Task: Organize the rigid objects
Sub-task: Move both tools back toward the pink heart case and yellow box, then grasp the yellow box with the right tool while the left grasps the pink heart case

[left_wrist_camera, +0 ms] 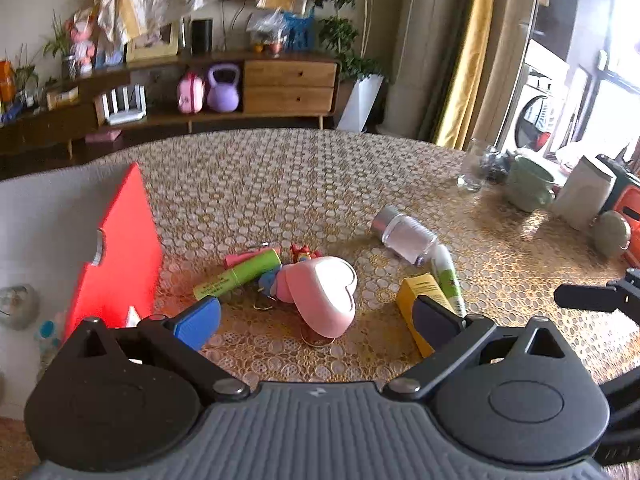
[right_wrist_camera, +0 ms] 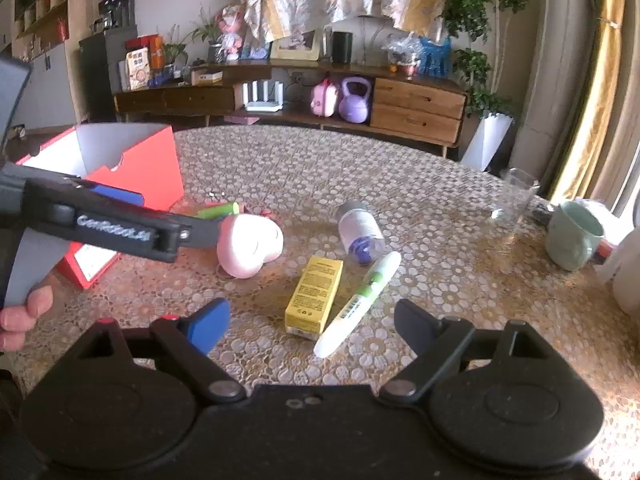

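**Both hand-held grippers spread over scattered items on the table**

The left hand-held gripper (left_wrist_camera: 316, 316) is spread wide with nothing between its fingers, hovering just above the pink heart-shaped case (left_wrist_camera: 326, 294). The right hand-held gripper (right_wrist_camera: 310, 326) is also spread and empty, above the near ends of the yellow box (right_wrist_camera: 314, 298) and the white-and-green pen (right_wrist_camera: 358, 304), which lie touching side by side.

Just behind the heart case lie a green tube (left_wrist_camera: 238, 274), a pink tube (left_wrist_camera: 242, 258) and a small red trinket (left_wrist_camera: 302, 254), bunched together. A clear bottle with a silver cap (left_wrist_camera: 404, 236) lies on its side near the pen's far end. An open red box (right_wrist_camera: 136, 168) stands at the left of the table (left_wrist_camera: 280, 184). At the far right edge stand a drinking glass (right_wrist_camera: 514, 196) and a green mug (right_wrist_camera: 574, 236).
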Motion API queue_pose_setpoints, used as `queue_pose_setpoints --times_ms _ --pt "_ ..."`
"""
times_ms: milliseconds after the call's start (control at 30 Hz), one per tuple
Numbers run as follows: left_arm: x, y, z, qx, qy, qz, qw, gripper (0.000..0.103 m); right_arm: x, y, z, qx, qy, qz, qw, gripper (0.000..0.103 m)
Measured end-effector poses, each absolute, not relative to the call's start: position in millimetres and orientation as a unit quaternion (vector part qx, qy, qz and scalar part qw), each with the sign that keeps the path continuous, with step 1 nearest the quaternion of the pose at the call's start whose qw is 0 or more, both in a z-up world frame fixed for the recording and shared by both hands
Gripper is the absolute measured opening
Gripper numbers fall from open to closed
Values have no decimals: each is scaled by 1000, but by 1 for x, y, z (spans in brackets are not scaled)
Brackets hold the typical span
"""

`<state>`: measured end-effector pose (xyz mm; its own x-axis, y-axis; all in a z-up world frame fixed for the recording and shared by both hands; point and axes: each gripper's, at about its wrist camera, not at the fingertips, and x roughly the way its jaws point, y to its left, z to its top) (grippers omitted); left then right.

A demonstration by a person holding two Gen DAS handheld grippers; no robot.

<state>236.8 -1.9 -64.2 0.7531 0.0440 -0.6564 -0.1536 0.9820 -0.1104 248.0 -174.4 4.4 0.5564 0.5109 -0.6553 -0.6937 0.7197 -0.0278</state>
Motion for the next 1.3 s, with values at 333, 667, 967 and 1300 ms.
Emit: queue_pose_setpoints --times_ms 333,667,967,1300 --pt "274 -10 -92 -51 362 61 929 103 276 -143 -28 -187 326 363 852 77" --pt "291 -9 -109 -57 369 67 925 100 292 -123 -48 -204 333 370 843 66" --pt "298 -7 -115 -61 375 78 922 78 302 -118 -56 -203 347 364 840 54" --pt "299 -5 -119 -67 382 65 919 62 305 -115 -57 -194 353 351 845 36"
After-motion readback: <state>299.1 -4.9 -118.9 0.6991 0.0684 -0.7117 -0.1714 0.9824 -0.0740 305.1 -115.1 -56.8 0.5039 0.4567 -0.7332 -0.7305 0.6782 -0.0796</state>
